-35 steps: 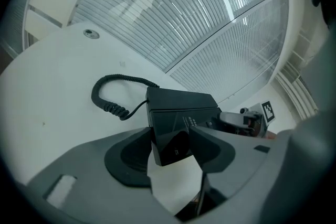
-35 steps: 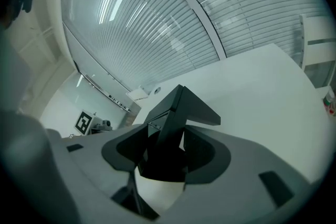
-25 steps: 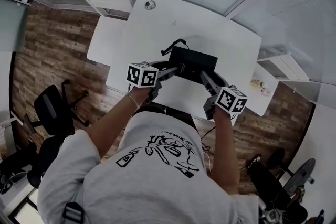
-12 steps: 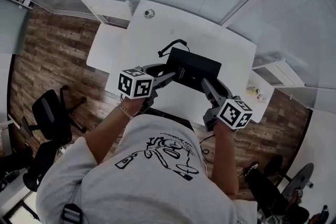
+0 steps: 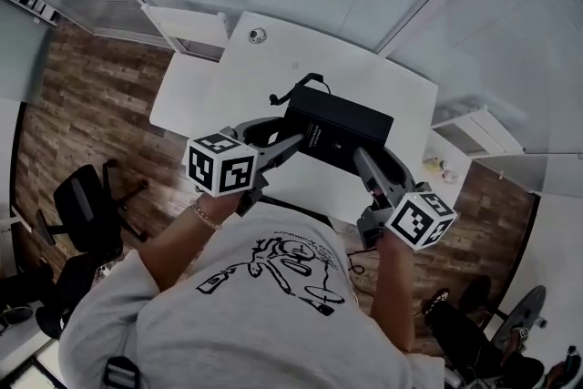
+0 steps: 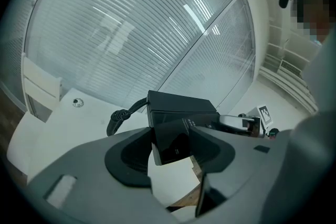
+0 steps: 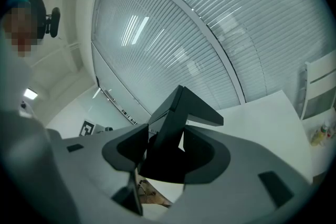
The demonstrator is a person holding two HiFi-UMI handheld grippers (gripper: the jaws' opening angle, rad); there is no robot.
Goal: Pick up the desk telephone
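Observation:
The black desk telephone [image 5: 337, 134] hangs in the air above the white table [image 5: 273, 68], held from both ends. My left gripper [image 5: 290, 137] is shut on its left end, and in the left gripper view the telephone [image 6: 181, 113] sits between the jaws of that gripper [image 6: 170, 147]. My right gripper [image 5: 363, 158] is shut on the right end. In the right gripper view the telephone [image 7: 184, 110] tilts up out of the right gripper [image 7: 165, 152]. A black coiled cord [image 5: 296, 87] trails from the telephone's far left corner, also seen as the cord [image 6: 118, 118].
A small round fitting [image 5: 258, 35] lies near the table's far left corner. A white chair [image 5: 187, 23] stands at the far left, a black office chair [image 5: 86, 205] on the wooden floor to the left. Small bottles [image 5: 437, 167] stand on a low white surface at the right.
Both grippers have risen together with the telephone, which now looks larger and nearer to the head camera. The cord has come up off the table with it.

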